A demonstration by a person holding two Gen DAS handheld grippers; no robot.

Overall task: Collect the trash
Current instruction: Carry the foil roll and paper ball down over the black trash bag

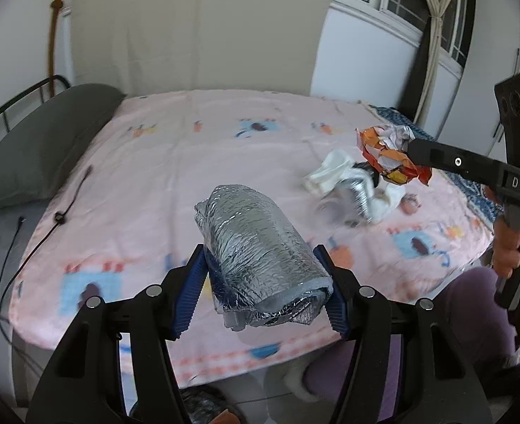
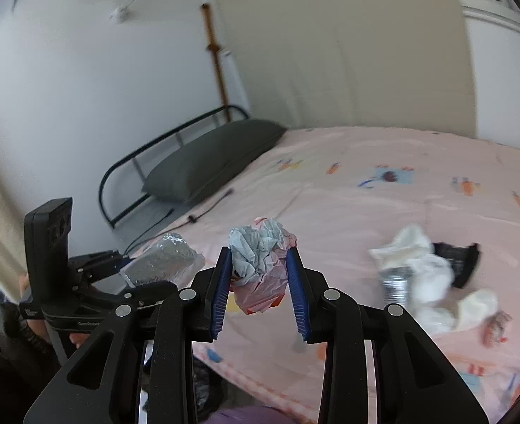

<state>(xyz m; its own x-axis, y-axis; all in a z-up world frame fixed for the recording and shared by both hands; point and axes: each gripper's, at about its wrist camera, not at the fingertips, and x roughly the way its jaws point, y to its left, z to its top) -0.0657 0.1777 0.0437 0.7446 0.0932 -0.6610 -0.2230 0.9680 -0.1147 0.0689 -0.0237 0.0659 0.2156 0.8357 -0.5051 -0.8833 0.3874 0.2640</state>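
Two pieces of trash are held above the near edge of the bed (image 1: 224, 134). A rolled silver foil bag (image 1: 260, 258) is clamped between the blue pads of the left hand-held gripper (image 1: 265, 282), its far end sticking out past the fingertips. A crumpled wrapper (image 2: 260, 265), orange and white on its printed side, is pinched in the right hand-held gripper (image 2: 261, 282), whose jaws are closed tight on it. More litter is left on the pink blanket (image 2: 366, 194) to the right: white crumpled paper (image 2: 422, 268), a small silver can (image 2: 396, 284) and a black scrap (image 2: 461, 265), all blurred. A grey pillow (image 1: 47, 148) lies at the far left by the metal headboard (image 2: 161, 148).
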